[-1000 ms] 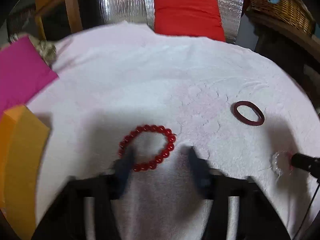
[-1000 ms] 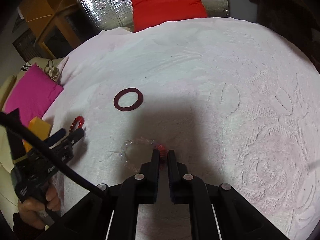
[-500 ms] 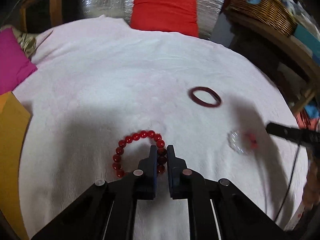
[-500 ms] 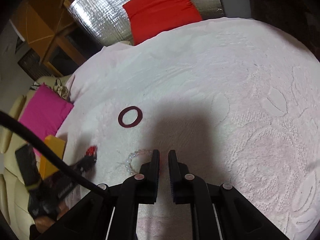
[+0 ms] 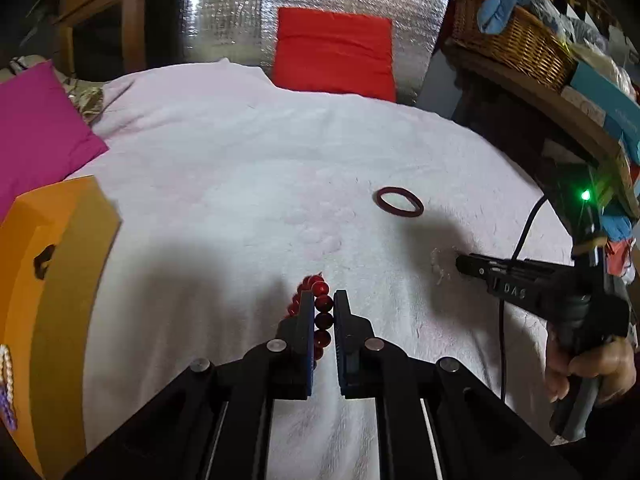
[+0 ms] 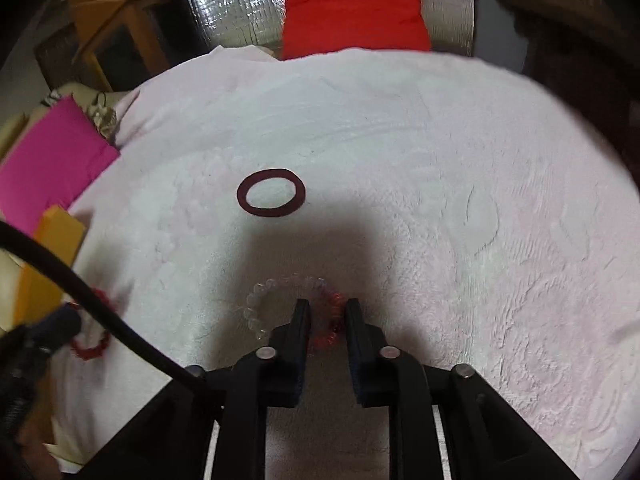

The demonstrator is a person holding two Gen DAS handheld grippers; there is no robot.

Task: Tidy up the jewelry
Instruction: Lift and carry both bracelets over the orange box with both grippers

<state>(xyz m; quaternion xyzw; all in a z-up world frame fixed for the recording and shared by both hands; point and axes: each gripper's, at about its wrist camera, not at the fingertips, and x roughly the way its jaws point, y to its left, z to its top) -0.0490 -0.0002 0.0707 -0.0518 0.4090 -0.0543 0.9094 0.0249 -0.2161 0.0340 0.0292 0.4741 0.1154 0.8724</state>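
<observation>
The left gripper [image 5: 322,304] is clamped on the red bead bracelet [image 5: 320,312] and the right gripper [image 6: 326,312] on the clear bracelet [image 6: 280,292], leaving the dark ring [image 6: 271,193] on the cloth [image 6: 440,200], with the orange box [image 5: 60,280] seemingly holding 1 pearl strand.

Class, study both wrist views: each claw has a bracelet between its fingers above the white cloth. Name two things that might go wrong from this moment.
1. The left claw pinches the red bead bracelet by only a bead or two; the round beads may slip out and drop.
2. The right claw grips the clear bead bracelet at its red section, most of the loop hanging outside, so it might snag on the textured white cloth.
</observation>
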